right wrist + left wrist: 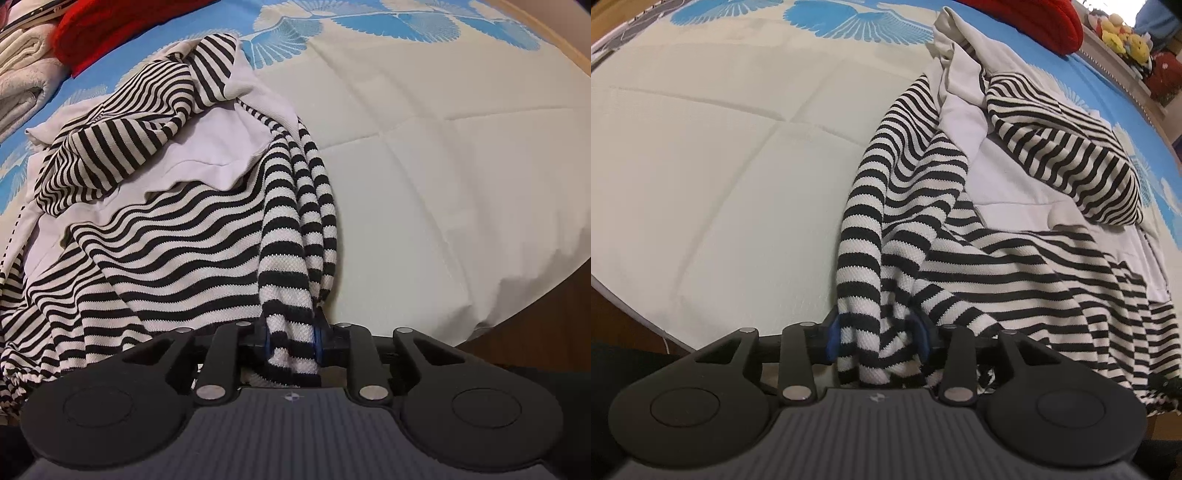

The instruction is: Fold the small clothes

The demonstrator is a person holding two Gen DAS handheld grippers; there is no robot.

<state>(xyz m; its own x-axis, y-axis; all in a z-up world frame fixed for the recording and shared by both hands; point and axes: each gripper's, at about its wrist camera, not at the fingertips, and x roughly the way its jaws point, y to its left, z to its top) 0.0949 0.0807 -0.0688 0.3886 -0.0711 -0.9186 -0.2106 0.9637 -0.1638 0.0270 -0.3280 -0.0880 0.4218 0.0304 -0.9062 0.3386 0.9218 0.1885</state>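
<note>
Left wrist view: the left tool [877, 341] points steeply down at the near edge of a bed [701, 166], a bunched roll of the black-and-white striped garment [960, 258] lying between its blue pads [831, 341]. The cloth fills the gap, but whether the pads press it or merely flank it cannot be told here. From this tool the garment runs away and to the right, its long axis stretching toward the far side of the bed, with a white cloth [964, 122] layered across its middle and a red item [1034, 18] beyond.

Right wrist view: the right tool [293, 343] is clamped on another bunched fold of the striped garment [184, 258], the blue pads [267, 343] pinching it from both sides. Here the body of the garment spreads away and to the left, bare bedcover [443, 166] to the right. Folded towels [22, 66] sit at the far left.

Each tool appears to have one near corner, so the coming move likely carries the near edge away along the garment's length.
</note>
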